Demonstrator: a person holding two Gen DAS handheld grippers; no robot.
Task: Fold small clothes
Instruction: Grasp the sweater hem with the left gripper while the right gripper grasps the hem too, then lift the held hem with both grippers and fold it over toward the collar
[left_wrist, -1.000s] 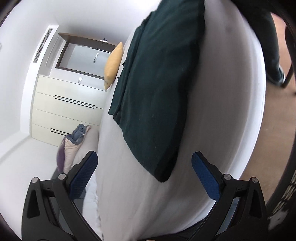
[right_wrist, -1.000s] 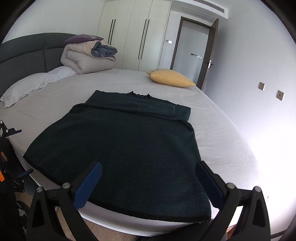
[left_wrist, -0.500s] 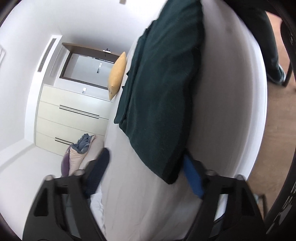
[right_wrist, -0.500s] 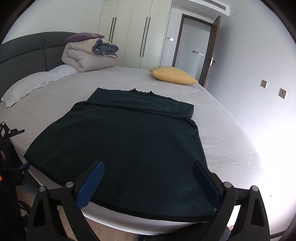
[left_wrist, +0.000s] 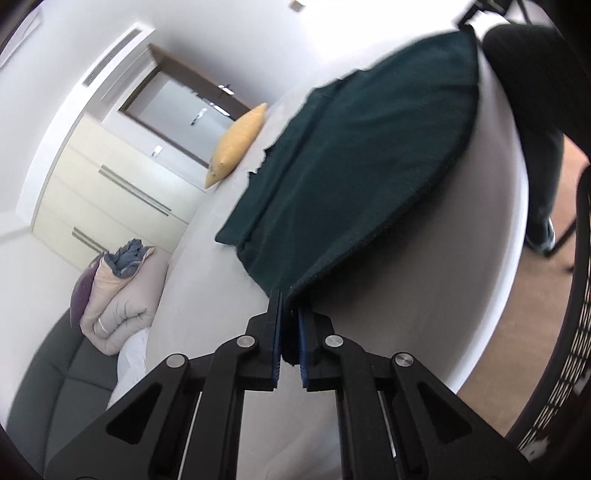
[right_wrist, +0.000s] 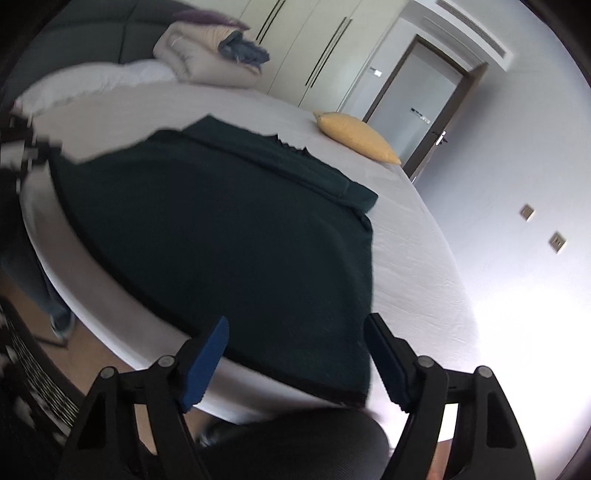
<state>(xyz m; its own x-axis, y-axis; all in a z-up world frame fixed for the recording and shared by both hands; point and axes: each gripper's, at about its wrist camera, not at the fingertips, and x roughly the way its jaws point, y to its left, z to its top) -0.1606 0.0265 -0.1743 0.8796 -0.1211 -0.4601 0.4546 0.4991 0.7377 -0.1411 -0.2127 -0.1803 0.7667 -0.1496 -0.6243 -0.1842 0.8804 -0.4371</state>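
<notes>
With the left gripper (left_wrist: 289, 325) clamping one hem corner of the dark green sweater (right_wrist: 221, 229) lying on the bed (right_wrist: 417, 251) while the right gripper (right_wrist: 295, 354), jaws closing but apart, is straddling the other, uneven lifting risks skewing the fold.

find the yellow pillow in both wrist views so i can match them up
Left wrist view: yellow pillow upper left of centre, left of the dark green garment, in front of the door.
Right wrist view: yellow pillow upper right of centre, beyond the garment's collar.
Shared landmark: the door behind the pillow.
</notes>
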